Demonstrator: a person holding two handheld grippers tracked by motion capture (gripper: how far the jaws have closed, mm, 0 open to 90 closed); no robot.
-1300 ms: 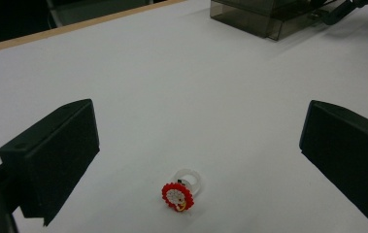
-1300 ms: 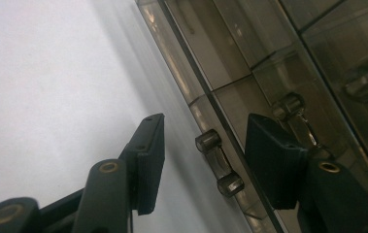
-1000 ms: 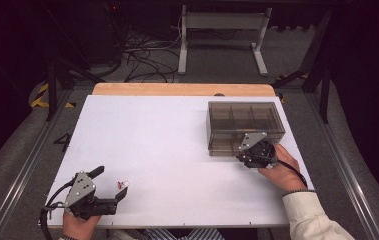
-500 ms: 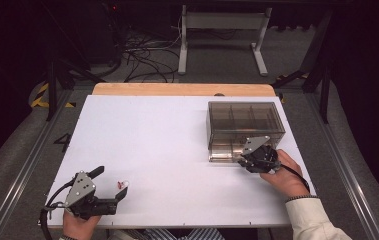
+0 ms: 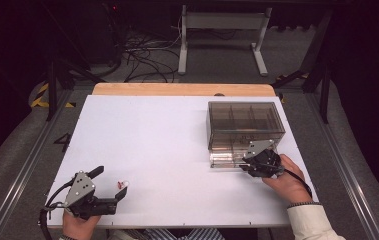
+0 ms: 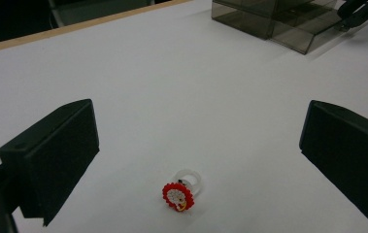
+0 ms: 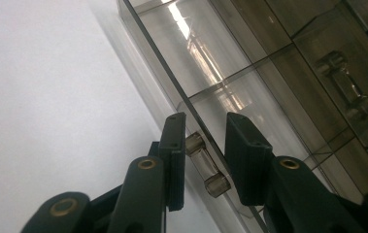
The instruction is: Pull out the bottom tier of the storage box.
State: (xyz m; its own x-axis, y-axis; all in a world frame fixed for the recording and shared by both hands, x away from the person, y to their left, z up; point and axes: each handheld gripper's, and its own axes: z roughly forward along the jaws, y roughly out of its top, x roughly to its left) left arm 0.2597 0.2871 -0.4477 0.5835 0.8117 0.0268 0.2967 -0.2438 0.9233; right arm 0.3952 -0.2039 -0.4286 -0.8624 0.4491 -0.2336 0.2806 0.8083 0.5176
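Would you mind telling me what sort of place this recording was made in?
Probably a lab or recording workspace, not a home: a bare white table set on a wooden board, loose cables on the grey floor behind it, and black-and-yellow hazard tape beside a dark metal frame.

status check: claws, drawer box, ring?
Right claw around drawer handle, jaws just closing. Left claw open over ring. Drawer box partly open; nothing blocking.

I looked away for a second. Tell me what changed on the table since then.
The right gripper drew toward the person, pulling the bottom drawer out of the smoky box. Its jaws have just been closing, with the drawer's clear handle between them. The left gripper stayed open around the red ring, which lies where it was.
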